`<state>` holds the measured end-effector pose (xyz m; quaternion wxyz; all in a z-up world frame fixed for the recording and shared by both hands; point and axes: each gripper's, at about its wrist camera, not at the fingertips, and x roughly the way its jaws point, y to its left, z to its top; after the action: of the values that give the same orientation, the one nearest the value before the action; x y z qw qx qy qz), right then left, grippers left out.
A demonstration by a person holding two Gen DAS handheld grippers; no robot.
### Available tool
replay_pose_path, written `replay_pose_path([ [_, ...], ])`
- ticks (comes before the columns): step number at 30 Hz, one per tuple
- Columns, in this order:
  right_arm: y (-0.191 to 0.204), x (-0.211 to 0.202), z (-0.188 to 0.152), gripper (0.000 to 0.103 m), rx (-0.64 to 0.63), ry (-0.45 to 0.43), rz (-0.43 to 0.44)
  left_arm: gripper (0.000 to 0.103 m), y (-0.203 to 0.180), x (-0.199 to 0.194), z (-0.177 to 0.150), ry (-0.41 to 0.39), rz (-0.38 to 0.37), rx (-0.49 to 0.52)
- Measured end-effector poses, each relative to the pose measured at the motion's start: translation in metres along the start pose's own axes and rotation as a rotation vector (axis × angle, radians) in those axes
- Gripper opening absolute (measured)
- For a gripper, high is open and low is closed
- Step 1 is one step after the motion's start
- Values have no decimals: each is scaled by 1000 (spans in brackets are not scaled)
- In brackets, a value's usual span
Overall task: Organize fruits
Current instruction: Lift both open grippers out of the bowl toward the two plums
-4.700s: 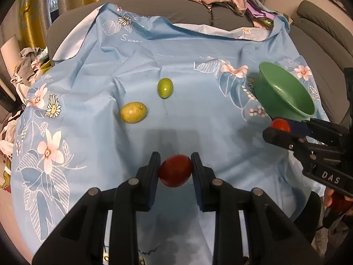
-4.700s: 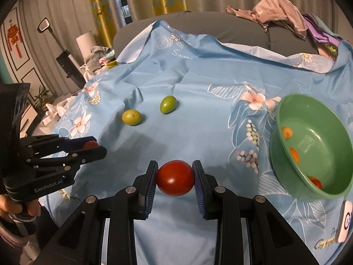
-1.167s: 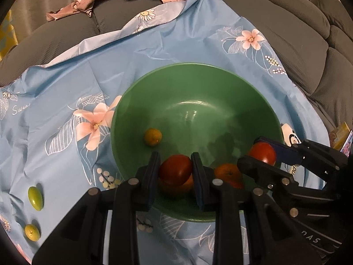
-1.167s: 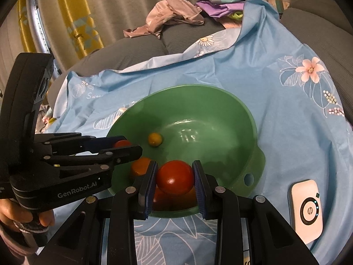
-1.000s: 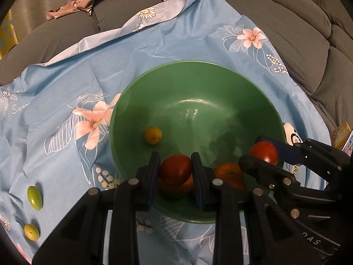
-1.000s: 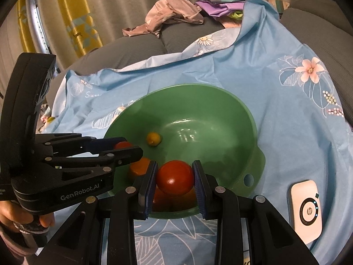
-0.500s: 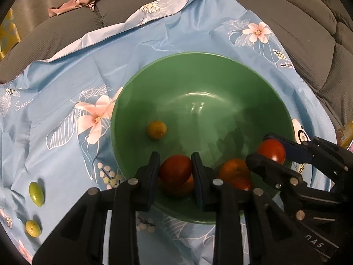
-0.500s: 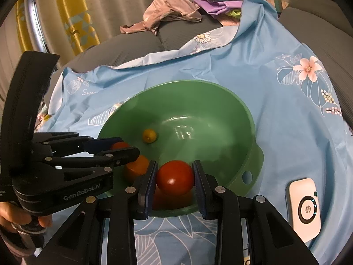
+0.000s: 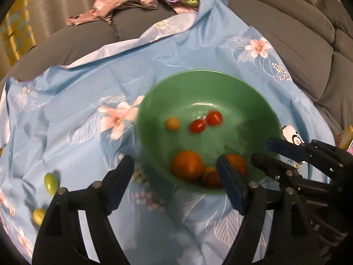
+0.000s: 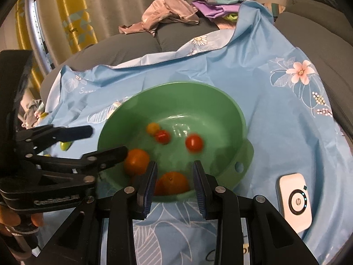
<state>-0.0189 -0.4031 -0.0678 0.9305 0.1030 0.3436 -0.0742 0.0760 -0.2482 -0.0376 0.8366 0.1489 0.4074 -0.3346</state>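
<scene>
Above the near rim of the green bowl [image 9: 154, 101], the left gripper [image 9: 176, 183] and right gripper [image 10: 174, 183] hang with fingers spread wide, holding nothing. Two red tomatoes [image 10: 194, 143] lie inside among oranges [image 9: 187, 165]; two green fruits [image 9: 51, 183] rest on the blue floral cloth [image 9: 88, 88].

Left gripper [image 9: 175, 177]: jaws spread wide, nothing between them; poised above the near-left rim of the green bowl [image 9: 154, 97], one finger outside that rim, the other over the bowl's near interior.

Right gripper [image 10: 174, 177]: jaws parted, nothing clasped; poised over the bowl's near rim, fingers pointing into it.

Both grippers sit side by side at the bowl's near edge. Holder's fingers [image 10: 13, 218] partly visible beneath the left gripper's body.
</scene>
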Motion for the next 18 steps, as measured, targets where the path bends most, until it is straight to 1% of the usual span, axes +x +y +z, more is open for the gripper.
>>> replay_pose_path([
  [2, 6, -6, -3, 34, -12, -8, 11, 83, 9, -11, -11, -6, 1, -37],
  [4, 13, -11, -6, 38, -27, -14, 23, 87, 19, -24, -25, -14, 9, -77],
  [6, 20, -18, -9, 39, -43, -23, 35, 89, 26, -31, -38, -6, -2, -122],
  [8, 28, -24, -12, 39, -60, -29, 42, 89, 38, -42, -54, 1, -44, -207],
  [9, 32, -28, -13, 39, -69, -34, 46, 89, 46, -48, -65, 4, -81, -264],
  [11, 39, -33, -15, 40, -81, -39, 59, 89, 54, -59, -81, -3, -130, -340],
  [12, 43, -35, -16, 40, -87, -39, 66, 89, 57, -65, -89, -9, -135, -364],
  [14, 52, -38, -19, 40, -102, -40, 75, 89, 61, -74, -100, -12, -133, -382],
  [15, 57, -40, -20, 40, -115, -37, 81, 93, 62, -79, -105, -18, -133, -388],
  [17, 68, -42, -24, 40, -140, -30, 85, 102, 64, -92, -116, -35, -91, -400],
  [18, 74, -43, -27, 40, -156, -26, 91, 102, 66, -99, -123, -57, -79, -409],
])
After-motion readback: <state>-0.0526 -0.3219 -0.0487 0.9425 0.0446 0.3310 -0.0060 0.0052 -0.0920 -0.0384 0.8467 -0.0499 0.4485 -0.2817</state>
